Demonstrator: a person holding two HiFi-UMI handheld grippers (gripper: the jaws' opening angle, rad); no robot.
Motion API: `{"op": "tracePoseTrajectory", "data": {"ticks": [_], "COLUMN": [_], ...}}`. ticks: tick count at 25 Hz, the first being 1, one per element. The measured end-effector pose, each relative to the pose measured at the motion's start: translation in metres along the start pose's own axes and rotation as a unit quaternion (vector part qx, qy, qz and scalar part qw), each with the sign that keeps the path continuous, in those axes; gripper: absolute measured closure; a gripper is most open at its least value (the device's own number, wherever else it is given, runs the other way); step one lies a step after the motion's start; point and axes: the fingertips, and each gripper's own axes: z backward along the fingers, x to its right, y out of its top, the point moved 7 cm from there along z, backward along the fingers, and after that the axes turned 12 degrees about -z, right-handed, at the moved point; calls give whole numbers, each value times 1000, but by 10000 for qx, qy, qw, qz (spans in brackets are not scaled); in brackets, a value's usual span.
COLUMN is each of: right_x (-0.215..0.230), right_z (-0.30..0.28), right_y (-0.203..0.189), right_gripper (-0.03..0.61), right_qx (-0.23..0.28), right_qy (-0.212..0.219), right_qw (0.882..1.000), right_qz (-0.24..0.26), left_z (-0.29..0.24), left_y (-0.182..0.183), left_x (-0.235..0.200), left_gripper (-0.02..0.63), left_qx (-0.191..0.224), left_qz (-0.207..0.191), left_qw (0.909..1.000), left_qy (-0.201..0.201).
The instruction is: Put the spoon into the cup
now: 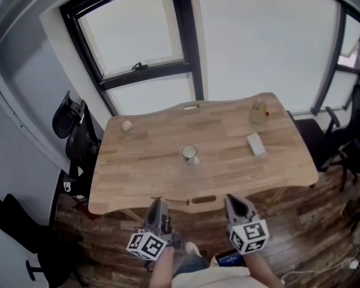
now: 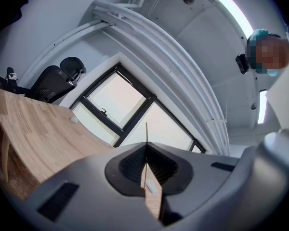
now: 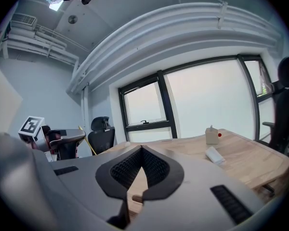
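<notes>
A metal cup (image 1: pixel 189 154) stands upright near the middle of the wooden table (image 1: pixel 144 173). My left gripper (image 1: pixel 158 201) hovers at the table's front edge, shut on a thin wooden spoon (image 1: pixel 175 201) that sticks out to the right. In the left gripper view the spoon (image 2: pixel 146 134) shows edge-on, clamped between the closed jaws of that gripper (image 2: pixel 146 146) and poking out past them. My right gripper (image 1: pixel 231 198) hangs beside it at the front edge. Its jaws meet with nothing between them (image 3: pixel 142 149). Both are well short of the cup.
A small wooden box (image 1: pixel 259 111) with a red bit and a white block (image 1: pixel 255 144) lie at the table's right. A small pale round thing (image 1: pixel 127 125) sits far left. Black office chairs (image 1: pixel 78 131) stand left of the table, more (image 1: pixel 348 143) to its right.
</notes>
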Motion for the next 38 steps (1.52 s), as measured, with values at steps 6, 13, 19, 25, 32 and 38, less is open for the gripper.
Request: {"op": "tracePoseTrajectory", "data": {"ticks": [6,13,19,25,32,38], "right_x": [10,28,45,55,68,74], "right_z": [-16,-59,-120,-184,-244,-267], "right_y": [-1,10,24,43,49,51], "right_gripper": [581,580,581,580,581,580], "right_qx": [-57,-89,-112,-183,-429,-553], "right_qy": [-83,-234,-426,-522,-647,-613], "right_qw": [9999,9997,9990,9985,9969,9966], "right_qz": [9,77,-6,4,119,-62], "left_z": [-10,-62,-133,-197,-240,-268], "left_y": [-2,-4,-1,9,7,2], "left_x": [-15,-41,-67,-98,-140,-150], "left_gripper": [612,612,612,612,612,612], "left_qx": [38,54,-150,-264,-373,-472], "left_qz": [154,328,400,413,631,622], "left_qw": [9998,9994,9989,9983,9971,9967], "left_qy": [106,43,-185,-323,-226,-210]}}
